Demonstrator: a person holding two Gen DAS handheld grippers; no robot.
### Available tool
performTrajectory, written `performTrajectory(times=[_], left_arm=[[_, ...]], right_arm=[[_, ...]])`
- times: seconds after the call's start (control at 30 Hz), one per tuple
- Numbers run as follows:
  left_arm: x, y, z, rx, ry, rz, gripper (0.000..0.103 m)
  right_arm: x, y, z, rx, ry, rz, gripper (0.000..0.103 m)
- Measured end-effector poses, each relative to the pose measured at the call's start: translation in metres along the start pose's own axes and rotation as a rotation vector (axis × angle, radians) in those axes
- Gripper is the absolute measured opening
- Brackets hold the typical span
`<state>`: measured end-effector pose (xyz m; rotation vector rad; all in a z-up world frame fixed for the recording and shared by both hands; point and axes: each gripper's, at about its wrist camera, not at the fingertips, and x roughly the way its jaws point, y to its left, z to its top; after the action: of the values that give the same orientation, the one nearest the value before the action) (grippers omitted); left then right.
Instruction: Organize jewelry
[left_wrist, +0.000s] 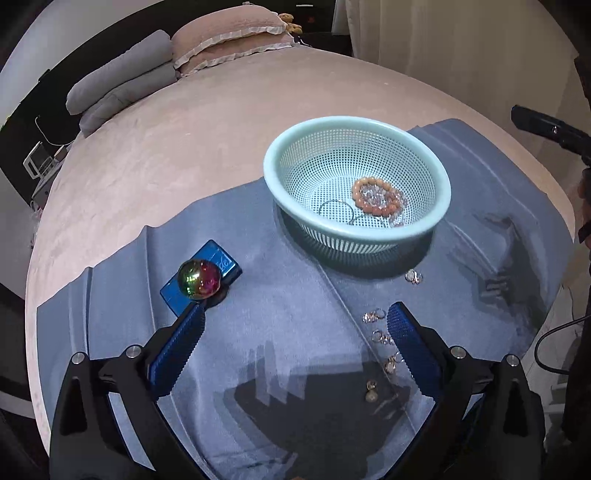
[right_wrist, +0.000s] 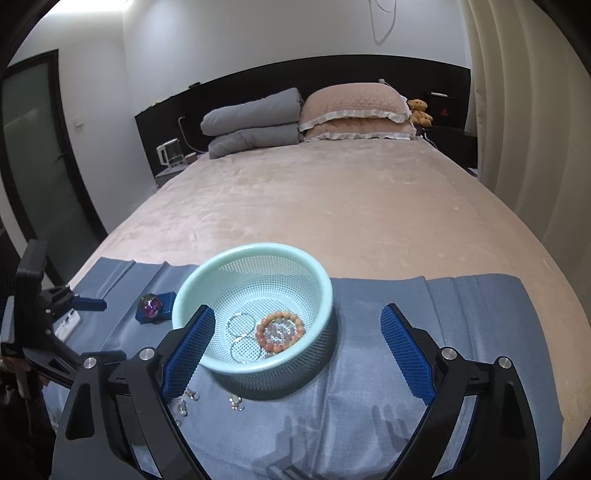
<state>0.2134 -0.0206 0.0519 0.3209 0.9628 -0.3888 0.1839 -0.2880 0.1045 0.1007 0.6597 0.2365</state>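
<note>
Both the left gripper (left_wrist: 295, 332) and the right gripper (right_wrist: 297, 332) were spread wide and held nothing. The bracelet (left_wrist: 377, 196) lay in the basket (left_wrist: 273, 173); small rings (left_wrist: 373, 315) waited on the blue cloth (left_wrist: 288, 295). They might slip from the pads, being so tiny.

- Bed (right_wrist: 332, 206) covered by pink plush blanket; blue cloth (right_wrist: 443, 332) spread across near end.
- Dark headboard (right_wrist: 258, 81) set against white wall (right_wrist: 258, 33).
- Grey folded quilt (right_wrist: 251, 122) and pink pillows (right_wrist: 354, 110) stacked at head.
- Cream curtains (right_wrist: 517, 110) hung at right; frosted door (right_wrist: 33, 147) seen at left.
</note>
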Motion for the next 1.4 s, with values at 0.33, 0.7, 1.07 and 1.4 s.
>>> performTrajectory(times=[0.33,0.7,1.07,1.4], left_arm=[[0.005,-0.009,-0.04,0.004,0.06,-0.006,0.097],[0.028,-0.024,-0.077,0.02,0.112,-0.037,0.097],[0.05,-0.035,-0.089,0.02,0.119,-0.086,0.097],[0.05,-0.041,-0.101,0.022,0.024,-0.075,0.076]], right_arm=[[-0.005,0.012,-0.038,-0.048,0.033,0.002,0.087],[0.023,0.016,-0.086,-0.101,0.059,0.045,0.086],[0.088,0.053,-0.114,-0.143,0.228,0.071,0.059],[0.123,0.077,-0.121,-0.173,0.276,0.12,0.028]])
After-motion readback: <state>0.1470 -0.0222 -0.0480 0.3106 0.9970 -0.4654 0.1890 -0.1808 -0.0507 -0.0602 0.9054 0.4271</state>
